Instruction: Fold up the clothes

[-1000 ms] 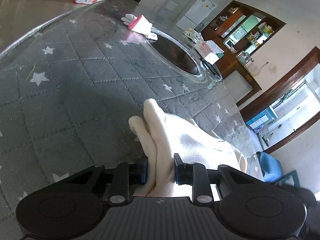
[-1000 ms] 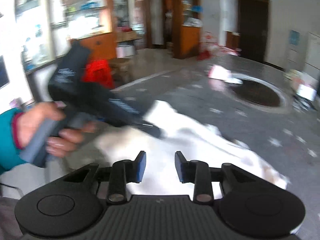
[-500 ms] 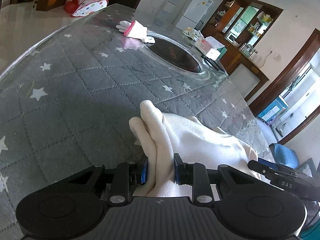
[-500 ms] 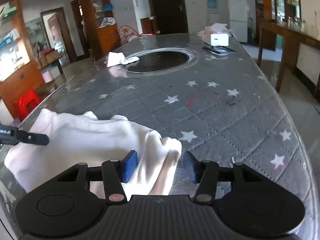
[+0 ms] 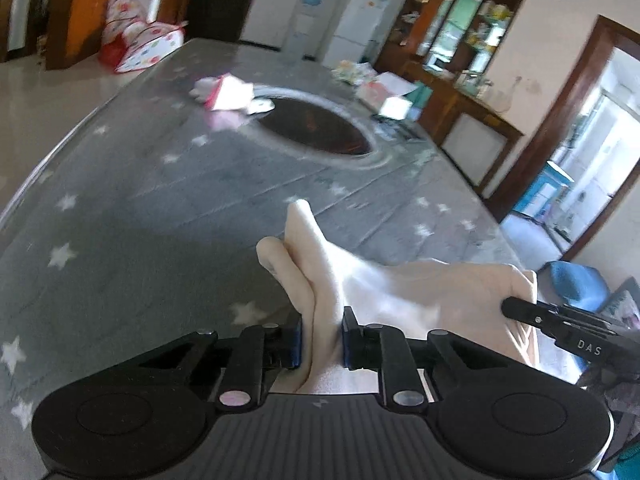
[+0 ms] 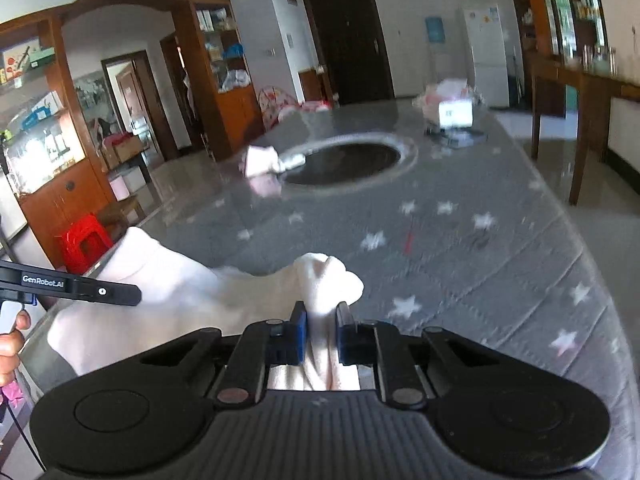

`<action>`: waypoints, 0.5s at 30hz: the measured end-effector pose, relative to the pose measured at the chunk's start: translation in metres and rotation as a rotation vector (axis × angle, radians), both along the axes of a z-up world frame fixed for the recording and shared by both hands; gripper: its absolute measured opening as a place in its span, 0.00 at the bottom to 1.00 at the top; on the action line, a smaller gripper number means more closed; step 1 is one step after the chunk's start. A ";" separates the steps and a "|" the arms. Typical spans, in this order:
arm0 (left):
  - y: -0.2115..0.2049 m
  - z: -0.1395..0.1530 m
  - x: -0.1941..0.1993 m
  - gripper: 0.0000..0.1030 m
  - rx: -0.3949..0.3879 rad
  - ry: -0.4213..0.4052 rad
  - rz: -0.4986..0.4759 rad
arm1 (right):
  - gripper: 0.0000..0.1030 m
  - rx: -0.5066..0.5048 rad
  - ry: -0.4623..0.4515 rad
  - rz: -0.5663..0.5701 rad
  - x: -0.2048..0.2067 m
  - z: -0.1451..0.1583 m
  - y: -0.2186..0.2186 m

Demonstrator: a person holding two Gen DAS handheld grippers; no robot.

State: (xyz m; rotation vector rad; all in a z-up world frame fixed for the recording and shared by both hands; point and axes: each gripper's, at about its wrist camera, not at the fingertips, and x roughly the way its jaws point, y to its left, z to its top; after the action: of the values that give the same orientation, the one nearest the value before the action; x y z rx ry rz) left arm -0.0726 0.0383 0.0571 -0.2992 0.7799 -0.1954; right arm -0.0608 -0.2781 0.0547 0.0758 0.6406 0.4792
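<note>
I see one cream garment (image 5: 420,292) at near table (image 5: 132,208) edge, stretched between my two tongs. Left tongs (image 5: 321,340) pinching bunched fold of it; right tongs (image 6: 321,334) pinching another bunched corner. Each view shows other tool's tip at cloth's far side. One small pink-white folded cloth (image 6: 262,160) lies beside one dark round inset (image 6: 344,162) mid-table. One white box (image 6: 455,114) at far end.
</note>
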 end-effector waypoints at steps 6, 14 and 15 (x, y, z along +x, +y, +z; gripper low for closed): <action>-0.036 0.021 0.016 0.19 0.027 -0.045 -0.078 | 0.12 -0.028 -0.090 -0.061 -0.006 0.032 -0.022; -0.087 0.037 0.050 0.19 0.037 -0.061 -0.155 | 0.12 -0.076 -0.153 -0.167 0.002 0.058 -0.065; -0.093 0.037 0.055 0.19 0.039 -0.060 -0.160 | 0.12 -0.081 -0.154 -0.178 0.004 0.059 -0.070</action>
State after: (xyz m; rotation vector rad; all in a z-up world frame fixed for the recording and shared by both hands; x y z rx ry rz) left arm -0.0181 -0.0548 0.0945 -0.1936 0.7475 -0.3376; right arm -0.0568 -0.3482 0.1137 0.0187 0.4959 0.2842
